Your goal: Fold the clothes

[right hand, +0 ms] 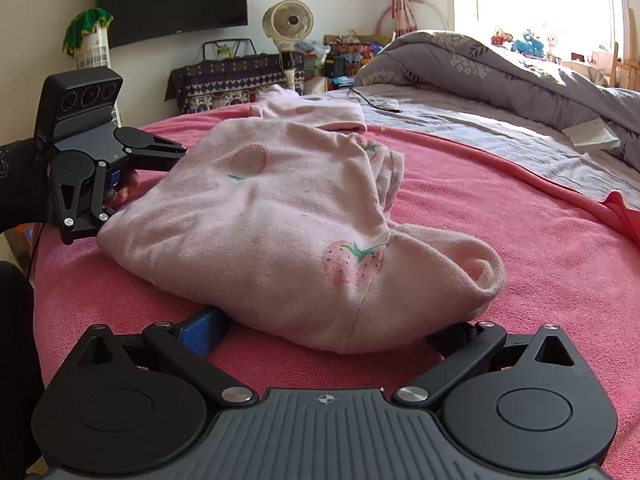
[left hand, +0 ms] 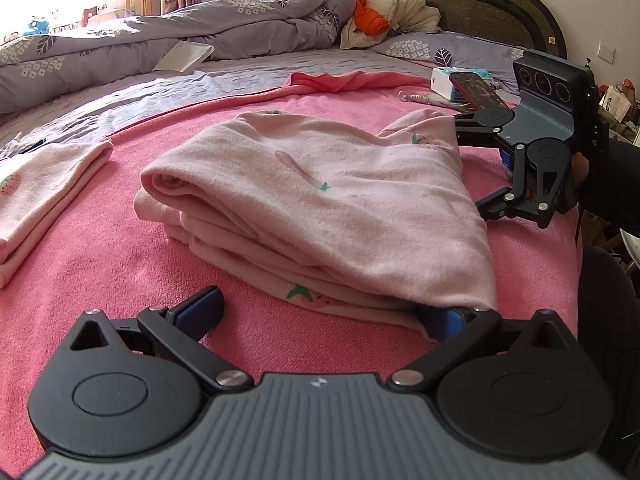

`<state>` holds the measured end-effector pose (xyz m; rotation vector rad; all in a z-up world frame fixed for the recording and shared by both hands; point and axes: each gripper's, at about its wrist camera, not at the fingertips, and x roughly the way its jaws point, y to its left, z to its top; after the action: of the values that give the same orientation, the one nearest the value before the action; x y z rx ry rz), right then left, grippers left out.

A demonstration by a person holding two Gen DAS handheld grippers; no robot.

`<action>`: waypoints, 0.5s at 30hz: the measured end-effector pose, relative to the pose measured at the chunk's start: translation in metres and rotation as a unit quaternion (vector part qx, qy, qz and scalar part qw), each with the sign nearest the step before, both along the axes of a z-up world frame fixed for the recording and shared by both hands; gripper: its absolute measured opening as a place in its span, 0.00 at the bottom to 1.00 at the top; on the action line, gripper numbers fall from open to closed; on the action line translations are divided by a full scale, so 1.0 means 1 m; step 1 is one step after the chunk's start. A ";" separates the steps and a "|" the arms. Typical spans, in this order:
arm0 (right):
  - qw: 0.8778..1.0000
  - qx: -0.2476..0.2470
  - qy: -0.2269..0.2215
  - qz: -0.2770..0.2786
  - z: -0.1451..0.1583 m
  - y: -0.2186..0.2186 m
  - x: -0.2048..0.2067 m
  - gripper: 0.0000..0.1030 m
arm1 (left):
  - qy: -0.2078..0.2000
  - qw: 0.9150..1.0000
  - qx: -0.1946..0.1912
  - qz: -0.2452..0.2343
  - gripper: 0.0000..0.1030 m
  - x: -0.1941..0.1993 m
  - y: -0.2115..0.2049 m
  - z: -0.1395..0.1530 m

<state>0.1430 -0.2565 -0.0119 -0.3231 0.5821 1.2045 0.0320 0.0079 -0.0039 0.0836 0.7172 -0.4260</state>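
A pale pink garment with strawberry prints (left hand: 320,200) lies folded in layers on a pink blanket (left hand: 120,264). It also shows in the right wrist view (right hand: 272,224). My left gripper (left hand: 324,312) is open at the garment's near edge; its right finger sits under the cloth. My right gripper (right hand: 324,332) is open at the opposite edge, with the cloth between and over its fingers. Each gripper shows in the other's view, the right one (left hand: 472,164) and the left one (right hand: 140,188), wide open against the garment's sides.
A second folded pink piece (left hand: 44,192) lies left of the garment, also seen in the right wrist view (right hand: 312,114). A grey quilt (left hand: 160,40), pillows, a phone (left hand: 476,90) and a tissue box (left hand: 452,80) lie on the bed. A TV and fan (right hand: 288,20) stand beyond.
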 end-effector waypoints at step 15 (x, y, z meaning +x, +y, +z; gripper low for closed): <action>1.000 0.007 0.009 -0.001 0.000 0.000 0.001 1.00 | -0.008 1.000 0.002 0.001 1.00 -0.003 -0.001 -0.001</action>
<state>0.1441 -0.2566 -0.0118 -0.2998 0.5888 1.2095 0.0293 0.0065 -0.0053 0.0902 0.7025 -0.4216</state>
